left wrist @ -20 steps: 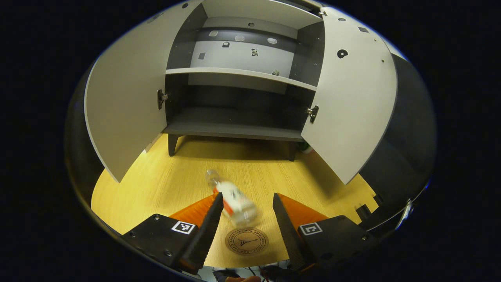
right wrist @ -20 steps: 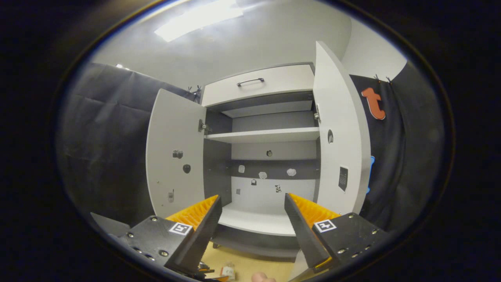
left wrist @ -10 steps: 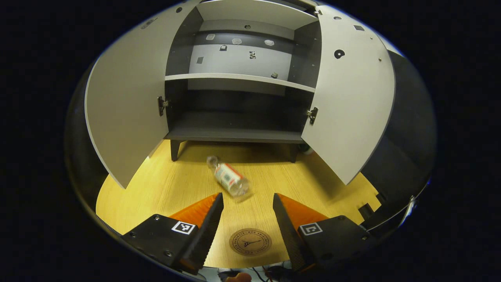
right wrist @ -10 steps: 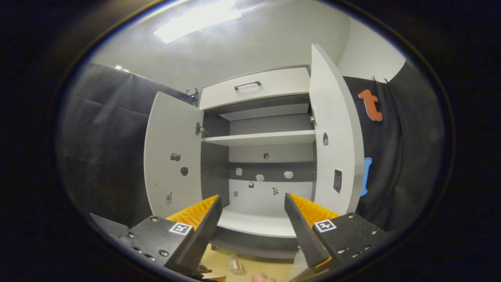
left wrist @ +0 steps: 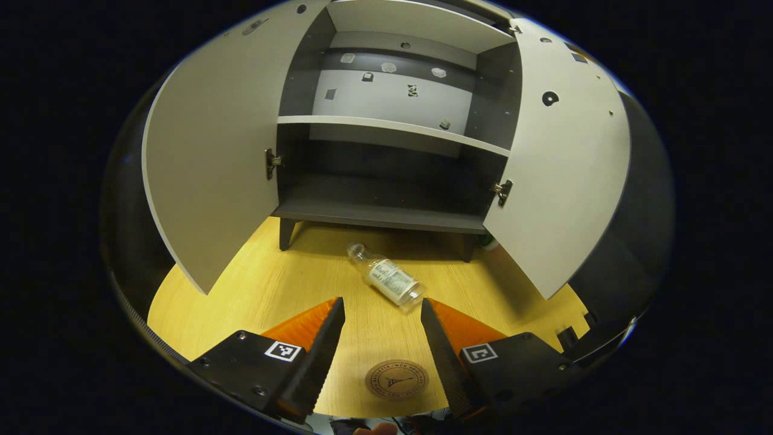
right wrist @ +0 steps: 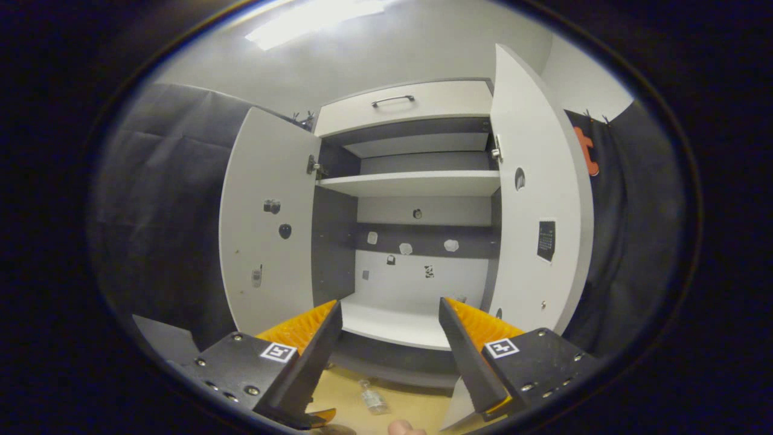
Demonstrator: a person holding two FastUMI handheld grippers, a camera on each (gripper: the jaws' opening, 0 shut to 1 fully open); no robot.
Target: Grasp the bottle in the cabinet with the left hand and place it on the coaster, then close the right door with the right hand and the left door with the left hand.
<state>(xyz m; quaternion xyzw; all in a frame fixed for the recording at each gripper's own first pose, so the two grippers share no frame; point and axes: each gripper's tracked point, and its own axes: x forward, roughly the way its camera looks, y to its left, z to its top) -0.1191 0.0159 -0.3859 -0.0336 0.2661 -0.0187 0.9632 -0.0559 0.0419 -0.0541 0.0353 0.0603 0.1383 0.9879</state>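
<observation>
Clear plastic bottle [left wrist: 388, 280] lies on its side on the worktop [left wrist: 253, 290], cap toward the cabinet [left wrist: 392, 181], just ahead of the wide-open, empty left gripper [left wrist: 381, 311], beyond the coaster [left wrist: 396, 379].

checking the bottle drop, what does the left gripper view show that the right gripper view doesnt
Left gripper view: the round coaster on the wooden table, bare, between the open left tool.

Right gripper view: the drawer with its handle above the cabinet, and the open right tool.

Both: the bottle lying on its side, and both cabinet doors open.
</observation>
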